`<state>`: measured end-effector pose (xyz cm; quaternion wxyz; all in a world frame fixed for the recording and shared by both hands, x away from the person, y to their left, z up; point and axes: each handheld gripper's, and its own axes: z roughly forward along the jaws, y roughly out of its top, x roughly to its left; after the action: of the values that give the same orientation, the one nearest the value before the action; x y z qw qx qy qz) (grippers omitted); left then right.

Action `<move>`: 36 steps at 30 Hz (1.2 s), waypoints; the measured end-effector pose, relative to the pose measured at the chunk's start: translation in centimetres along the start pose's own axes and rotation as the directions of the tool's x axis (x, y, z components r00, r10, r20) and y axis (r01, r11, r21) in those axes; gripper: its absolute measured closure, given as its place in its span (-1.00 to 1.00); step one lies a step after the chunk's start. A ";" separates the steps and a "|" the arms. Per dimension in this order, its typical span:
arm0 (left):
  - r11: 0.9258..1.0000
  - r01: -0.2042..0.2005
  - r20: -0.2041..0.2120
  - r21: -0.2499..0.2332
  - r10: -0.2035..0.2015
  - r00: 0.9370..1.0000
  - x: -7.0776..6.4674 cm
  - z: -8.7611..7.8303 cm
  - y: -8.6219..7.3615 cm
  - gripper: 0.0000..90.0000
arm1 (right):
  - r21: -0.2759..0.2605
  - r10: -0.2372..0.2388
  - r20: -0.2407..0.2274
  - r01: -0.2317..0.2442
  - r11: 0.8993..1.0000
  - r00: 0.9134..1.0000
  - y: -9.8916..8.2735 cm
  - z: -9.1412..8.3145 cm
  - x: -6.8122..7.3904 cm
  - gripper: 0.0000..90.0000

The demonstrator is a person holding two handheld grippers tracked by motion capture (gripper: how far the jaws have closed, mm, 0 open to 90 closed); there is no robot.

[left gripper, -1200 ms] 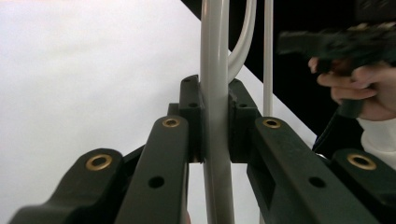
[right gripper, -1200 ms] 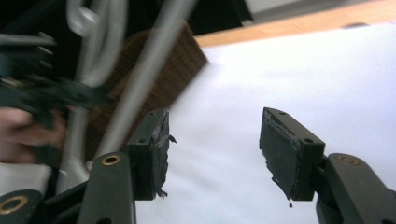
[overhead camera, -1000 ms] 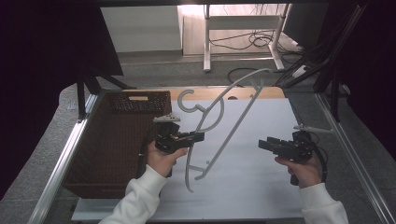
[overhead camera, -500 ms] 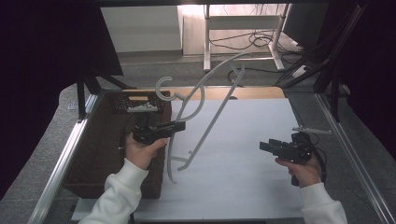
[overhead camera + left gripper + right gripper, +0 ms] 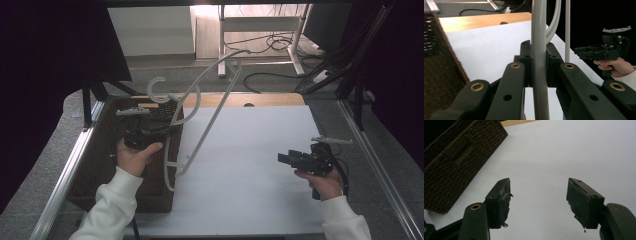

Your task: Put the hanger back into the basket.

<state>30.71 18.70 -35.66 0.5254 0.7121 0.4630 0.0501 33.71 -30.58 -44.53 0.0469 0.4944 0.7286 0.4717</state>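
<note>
A pale grey plastic clothes hanger [image 5: 212, 120] hangs tilted in the air, its hook [image 5: 155, 87] over the basket's far edge. My left gripper [image 5: 172, 129] is shut on one of the hanger's bars above the basket's right side. In the left gripper view the bar [image 5: 539, 32] stands upright, pinched between the pads of that gripper [image 5: 539, 65]. My right gripper [image 5: 282, 159] rests low over the white sheet at the right, with nothing in it. In the right gripper view its jaws [image 5: 539, 200] stand apart over bare sheet; they have just been opening.
A dark brown woven basket [image 5: 100, 165] sits at the table's left; its side and handle [image 5: 456, 157] show in the right gripper view. A white sheet [image 5: 260, 150] covers the table, with a wooden strip [image 5: 250, 99] behind. Metal rails [image 5: 65, 175] flank both sides.
My left hand has carried the hanger leftward and upward, from over the sheet to above the basket. The right hand has stayed in place.
</note>
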 end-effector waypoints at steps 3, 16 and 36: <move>1.000 0.004 -0.010 -0.010 -0.004 1.000 0.5 -0.6 0.1 0.78 | 0.005 -0.002 0.006 0.002 1.000 1.000 0.0 0.0 0.0 -0.21; 0.999 0.023 -0.076 -0.039 -0.026 0.997 2.8 -3.0 -0.2 0.78 | 0.027 0.002 0.012 -0.002 1.000 1.000 -0.1 0.3 0.1 -0.24; 0.998 0.045 -0.221 -0.035 -0.052 0.974 7.3 -6.6 -2.1 0.78 | 0.044 0.004 0.019 -0.004 0.999 1.000 -0.3 0.4 -0.1 -0.25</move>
<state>29.92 28.57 -37.47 0.4822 0.6825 0.5352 0.1232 33.77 -30.46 -45.04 0.0419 0.5012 0.7373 0.4511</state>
